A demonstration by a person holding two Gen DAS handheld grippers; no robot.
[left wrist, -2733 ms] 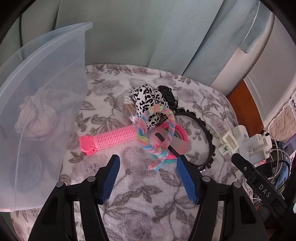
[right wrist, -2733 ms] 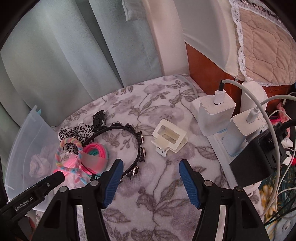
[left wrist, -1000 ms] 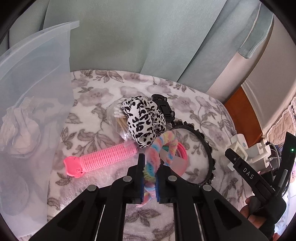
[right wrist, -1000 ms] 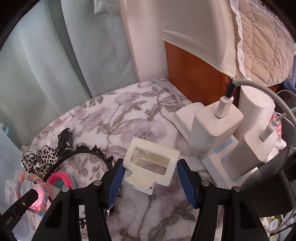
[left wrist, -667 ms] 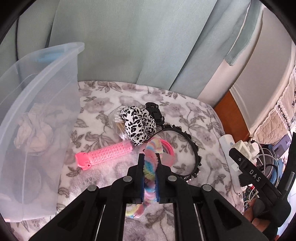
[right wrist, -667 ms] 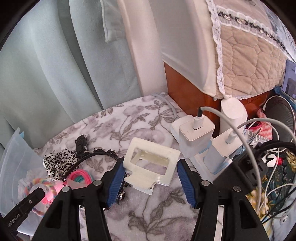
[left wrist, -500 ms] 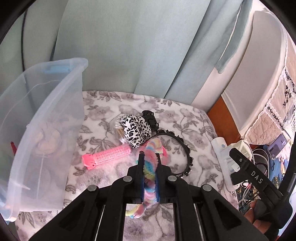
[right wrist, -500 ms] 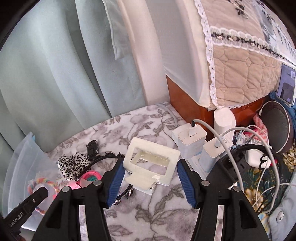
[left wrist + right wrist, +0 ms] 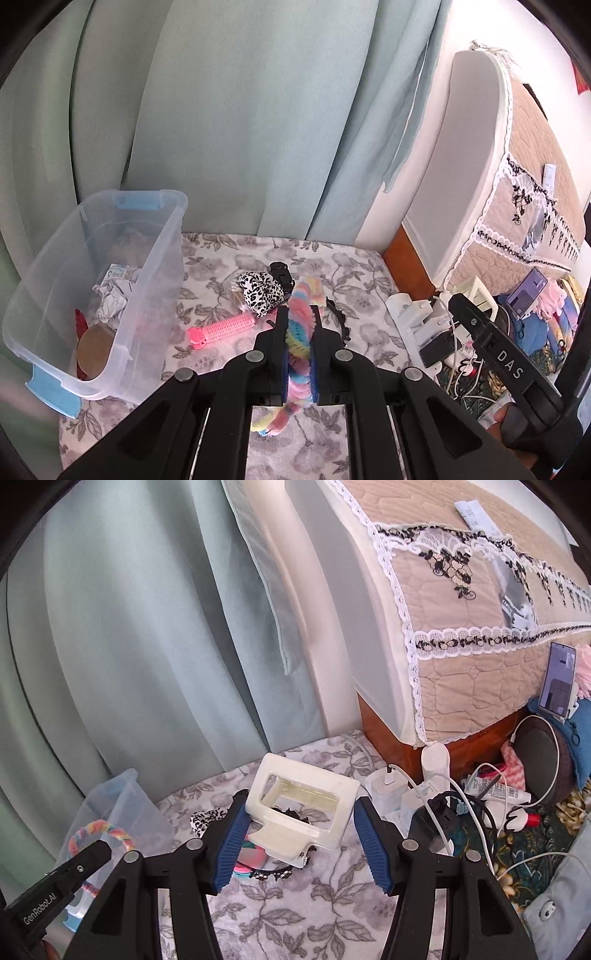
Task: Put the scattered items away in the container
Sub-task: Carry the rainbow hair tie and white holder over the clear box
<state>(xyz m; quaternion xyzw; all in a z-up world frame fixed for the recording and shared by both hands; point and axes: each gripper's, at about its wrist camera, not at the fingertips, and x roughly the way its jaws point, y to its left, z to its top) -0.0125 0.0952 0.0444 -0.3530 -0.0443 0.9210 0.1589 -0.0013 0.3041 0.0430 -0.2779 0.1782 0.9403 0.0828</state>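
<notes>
Rainbow scrunchie (image 9: pixel 300 334), half-hidden between left tongs (image 9: pixel 299 354)

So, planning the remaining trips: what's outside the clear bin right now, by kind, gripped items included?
Scrunchies: 2, a rainbow scrunchie and a leopard-print scrunchie
Pink hair roller: 1
Black claw clip: 1
Black headband: 1
Hair-tie bundle: 1
Cream plastic holder: 1
Total: 7 visible

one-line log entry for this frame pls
left gripper: shut on rainbow scrunchie | right gripper: shut on white bracket | both lifted off bedspread | bin: not reached
</notes>
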